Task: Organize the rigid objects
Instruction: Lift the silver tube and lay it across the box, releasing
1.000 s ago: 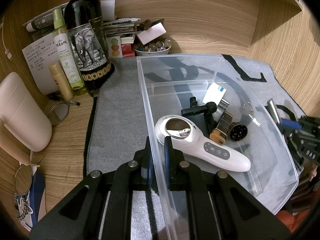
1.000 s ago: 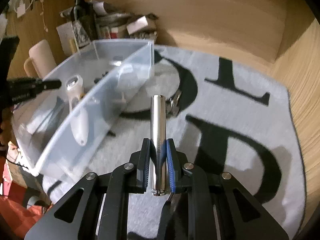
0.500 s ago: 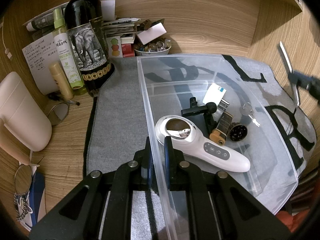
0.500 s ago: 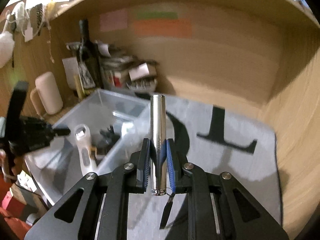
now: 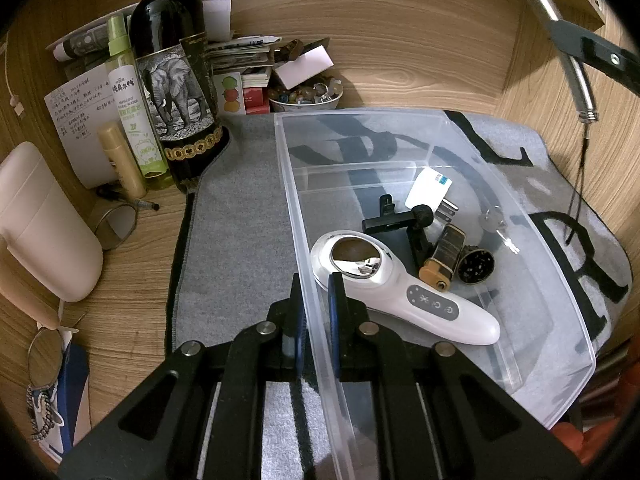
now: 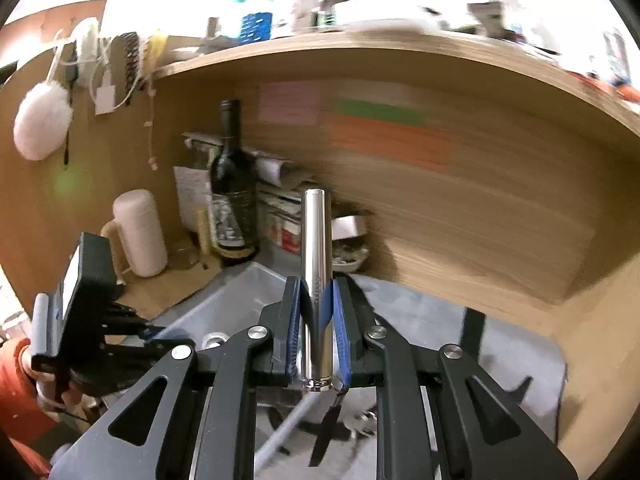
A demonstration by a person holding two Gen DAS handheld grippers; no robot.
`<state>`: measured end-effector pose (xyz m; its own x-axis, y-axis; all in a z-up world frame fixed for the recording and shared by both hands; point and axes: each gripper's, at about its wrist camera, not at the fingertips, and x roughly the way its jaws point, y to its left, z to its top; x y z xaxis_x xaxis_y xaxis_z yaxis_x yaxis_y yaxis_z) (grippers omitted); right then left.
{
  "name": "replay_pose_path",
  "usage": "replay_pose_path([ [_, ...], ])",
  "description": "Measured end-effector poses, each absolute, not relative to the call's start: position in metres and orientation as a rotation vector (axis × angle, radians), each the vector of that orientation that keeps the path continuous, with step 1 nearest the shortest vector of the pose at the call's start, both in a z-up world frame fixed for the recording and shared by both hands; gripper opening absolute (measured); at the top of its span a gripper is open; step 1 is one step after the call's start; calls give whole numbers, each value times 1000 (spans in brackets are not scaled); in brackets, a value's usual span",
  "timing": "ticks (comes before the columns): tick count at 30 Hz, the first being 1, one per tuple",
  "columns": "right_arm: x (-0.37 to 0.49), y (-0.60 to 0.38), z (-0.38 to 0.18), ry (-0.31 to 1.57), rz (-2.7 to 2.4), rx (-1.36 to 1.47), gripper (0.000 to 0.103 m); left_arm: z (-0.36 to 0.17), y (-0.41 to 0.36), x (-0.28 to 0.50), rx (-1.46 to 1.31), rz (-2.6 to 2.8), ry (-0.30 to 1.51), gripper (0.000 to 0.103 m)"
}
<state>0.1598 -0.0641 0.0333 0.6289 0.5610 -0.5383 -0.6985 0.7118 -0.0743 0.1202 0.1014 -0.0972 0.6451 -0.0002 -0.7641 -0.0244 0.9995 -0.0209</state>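
Observation:
My left gripper is shut on the near left wall of the clear plastic bin. In the bin lie a white handheld device, a black clip, a brown lighter, a round grinder, a key and a white plug. My right gripper is shut on a silver metal cylinder, raised in the air and pointing at the back wall. In the left wrist view the cylinder hangs above the bin's right side, a thin black strap dangling from it.
A wine bottle, a green spray bottle, a beige mug and a bowl of stones crowd the back left. The bin stands on a grey lettered mat. Wooden walls close the back and right, with a shelf overhead.
My right gripper has risen from just over the mat to well above it, carrying the cylinder and tilting up. The left gripper and the bin have stayed put.

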Motion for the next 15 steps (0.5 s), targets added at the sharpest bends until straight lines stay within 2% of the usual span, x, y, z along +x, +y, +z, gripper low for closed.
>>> replay_pose_path([
  [8, 168, -26, 11, 596, 835, -327, 14, -97, 100, 121, -30, 12, 869, 8],
  [15, 180, 0, -31, 731, 852, -405, 14, -97, 100, 120, -32, 11, 867, 8],
])
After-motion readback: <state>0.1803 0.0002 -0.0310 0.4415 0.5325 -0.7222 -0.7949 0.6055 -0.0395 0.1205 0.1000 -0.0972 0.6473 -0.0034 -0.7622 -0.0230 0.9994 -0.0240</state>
